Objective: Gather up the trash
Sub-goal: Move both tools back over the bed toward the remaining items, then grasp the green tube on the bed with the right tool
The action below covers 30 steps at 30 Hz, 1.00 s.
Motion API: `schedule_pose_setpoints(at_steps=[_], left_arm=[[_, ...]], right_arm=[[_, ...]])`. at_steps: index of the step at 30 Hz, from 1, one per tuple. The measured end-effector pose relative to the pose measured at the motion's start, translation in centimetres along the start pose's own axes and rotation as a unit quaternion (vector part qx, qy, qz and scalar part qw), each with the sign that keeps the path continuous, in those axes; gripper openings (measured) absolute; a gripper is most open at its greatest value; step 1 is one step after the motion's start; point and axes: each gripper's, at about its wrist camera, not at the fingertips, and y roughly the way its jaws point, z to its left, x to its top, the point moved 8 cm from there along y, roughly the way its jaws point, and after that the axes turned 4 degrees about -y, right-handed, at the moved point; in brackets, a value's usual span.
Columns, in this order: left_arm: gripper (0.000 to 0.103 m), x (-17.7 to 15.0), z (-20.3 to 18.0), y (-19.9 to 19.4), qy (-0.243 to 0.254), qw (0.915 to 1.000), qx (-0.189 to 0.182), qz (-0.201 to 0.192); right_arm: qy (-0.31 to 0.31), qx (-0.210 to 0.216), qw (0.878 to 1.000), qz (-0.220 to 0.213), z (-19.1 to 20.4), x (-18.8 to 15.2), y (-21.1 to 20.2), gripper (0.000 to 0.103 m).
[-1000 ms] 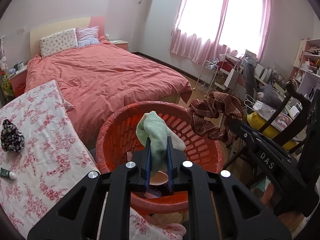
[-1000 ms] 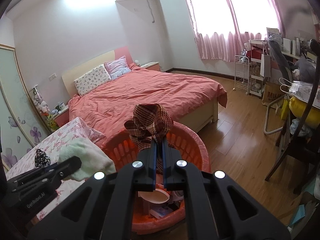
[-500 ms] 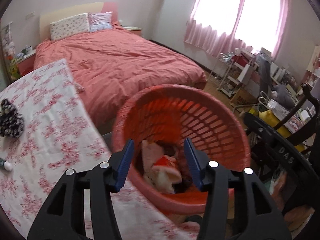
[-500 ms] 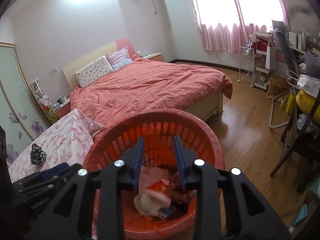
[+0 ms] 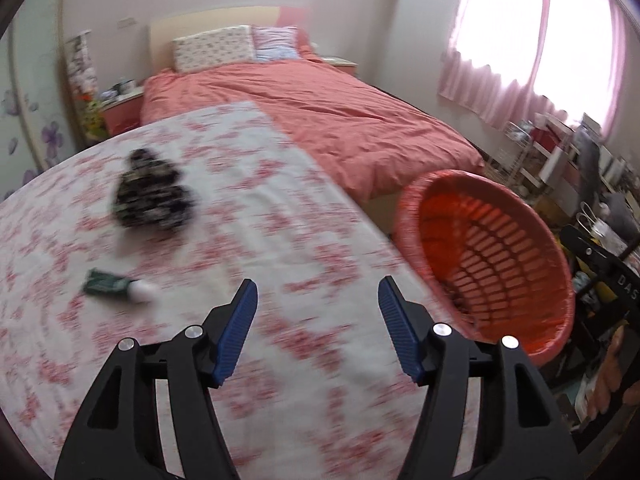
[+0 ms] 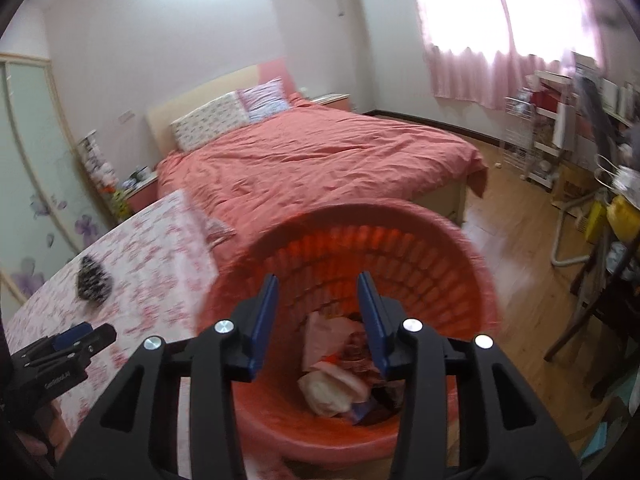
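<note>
Release of both cloths into the red basket [image 6: 472, 280] has been completed, and the left gripper [image 5: 316, 304] has been swung back over the floral tablecloth [image 5: 280, 216], jaws spread and empty. The right gripper [image 6: 318, 300] is held spread above the basket. Two items are left on the table: one dark patterned cloth [image 5: 152, 196] and one small green tube [image 5: 116, 286].

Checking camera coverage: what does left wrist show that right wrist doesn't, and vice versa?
Left wrist only: the small green tube with a white cap on the floral tablecloth, and the open left gripper from behind.

Right wrist only: the trash pile at the basket's bottom, framed by the open right gripper.

Both: the red basket, the dark patterned bundle on the cloth, and the bed.
</note>
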Motion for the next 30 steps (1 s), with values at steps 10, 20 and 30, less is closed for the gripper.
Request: schedule_pose_setpoints(at_steps=[10, 20, 30], left_arm=[[0.066, -0.9, 12.4, -4.5, -0.073, 0.9932, 0.085, -0.031], [0.066, -2.7, 22.7, -8.5, -0.138, 0.9777, 0.151, -0.044], [0.066, -3.8, 27.0, -9.7, -0.179, 0.9716, 0.148, -0.046]], right_arm=[[-0.105, 0.109, 0.987, 0.046, 15.2, -1.2, 1.5, 0.043], [-0.201, 0.183, 0.956, 0.106, 29.8, -4.8, 4.7, 0.054], [-0.268, 0.191, 0.932, 0.152, 35.0, -7.7, 7.3, 0.053]])
